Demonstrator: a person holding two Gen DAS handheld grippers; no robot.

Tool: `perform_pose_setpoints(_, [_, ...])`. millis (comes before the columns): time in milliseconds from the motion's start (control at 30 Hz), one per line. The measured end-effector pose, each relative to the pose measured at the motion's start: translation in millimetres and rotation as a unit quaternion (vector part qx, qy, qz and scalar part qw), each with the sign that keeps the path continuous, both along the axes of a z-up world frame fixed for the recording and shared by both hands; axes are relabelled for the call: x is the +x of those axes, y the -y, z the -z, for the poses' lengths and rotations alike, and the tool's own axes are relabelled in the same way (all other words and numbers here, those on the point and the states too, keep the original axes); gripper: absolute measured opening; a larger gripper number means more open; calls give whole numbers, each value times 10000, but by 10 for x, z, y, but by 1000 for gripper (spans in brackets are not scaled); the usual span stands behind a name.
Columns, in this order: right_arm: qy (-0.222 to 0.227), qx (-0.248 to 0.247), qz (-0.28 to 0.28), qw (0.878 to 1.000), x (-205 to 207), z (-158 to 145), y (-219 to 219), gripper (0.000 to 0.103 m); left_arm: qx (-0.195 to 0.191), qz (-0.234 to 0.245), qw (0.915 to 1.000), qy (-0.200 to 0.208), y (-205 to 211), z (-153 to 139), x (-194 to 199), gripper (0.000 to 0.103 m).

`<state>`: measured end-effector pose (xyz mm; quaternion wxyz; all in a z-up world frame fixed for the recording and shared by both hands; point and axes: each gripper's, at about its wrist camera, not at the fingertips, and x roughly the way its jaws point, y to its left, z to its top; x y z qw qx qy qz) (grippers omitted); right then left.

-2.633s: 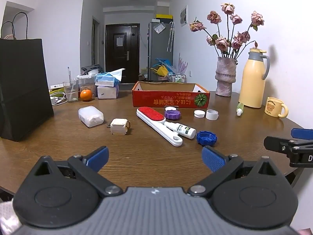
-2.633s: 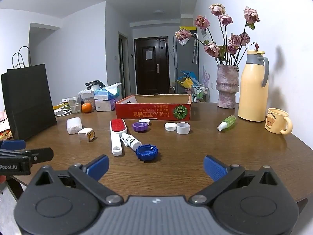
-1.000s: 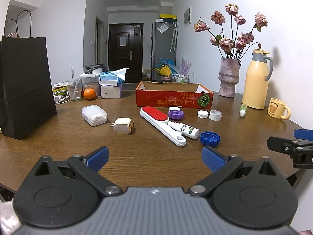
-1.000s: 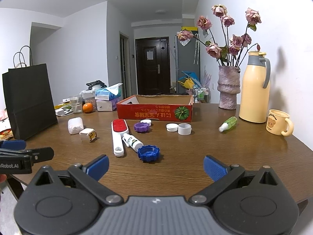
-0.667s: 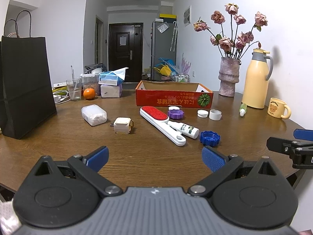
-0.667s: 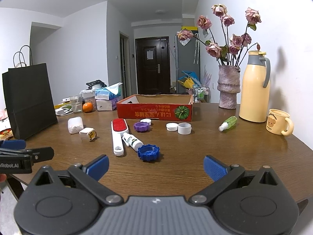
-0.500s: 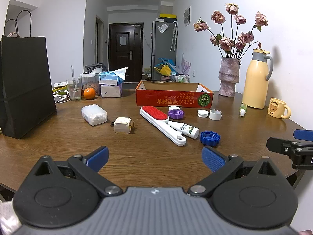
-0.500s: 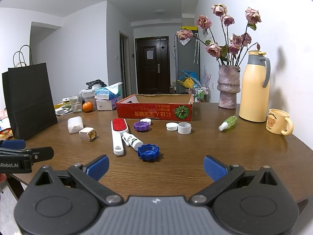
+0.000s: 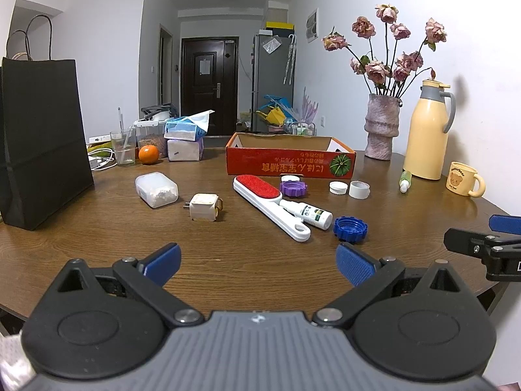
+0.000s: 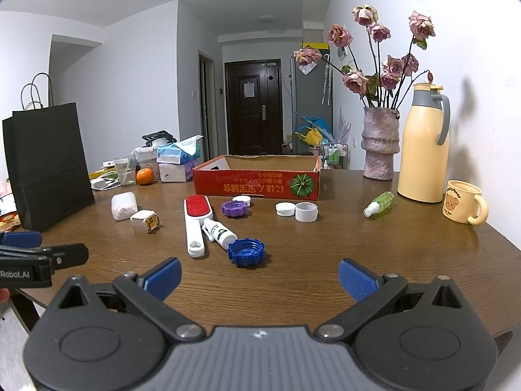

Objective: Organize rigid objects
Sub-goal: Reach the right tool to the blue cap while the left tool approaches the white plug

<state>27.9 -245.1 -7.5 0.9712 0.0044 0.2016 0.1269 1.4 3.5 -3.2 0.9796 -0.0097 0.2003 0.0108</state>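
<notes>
Loose items sit on the table (image 9: 228, 270) in front of the empty red box (image 9: 289, 163), nothing sorted yet. Left gripper (image 9: 259, 260) and right gripper (image 10: 259, 273): both spread, holding nothing. Risks: lint brush (image 9: 268, 205) touches the white bottle (image 9: 307, 211), so grabbing either drags the other; blue cap (image 10: 246, 252) is low and may slip the pads.

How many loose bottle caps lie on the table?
5, all in front of the red box: blue cap nearest, purple cap, small white cap behind it, flat white cap and taller white cap side by side. The box interior is hidden.
</notes>
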Motion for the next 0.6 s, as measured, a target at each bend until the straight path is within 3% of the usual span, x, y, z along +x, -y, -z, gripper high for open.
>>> perform_pose_setpoints(600, [-342, -157, -35, 9993, 485, 92, -92, 103, -23, 28, 9990, -437, 13, 58, 578, 103])
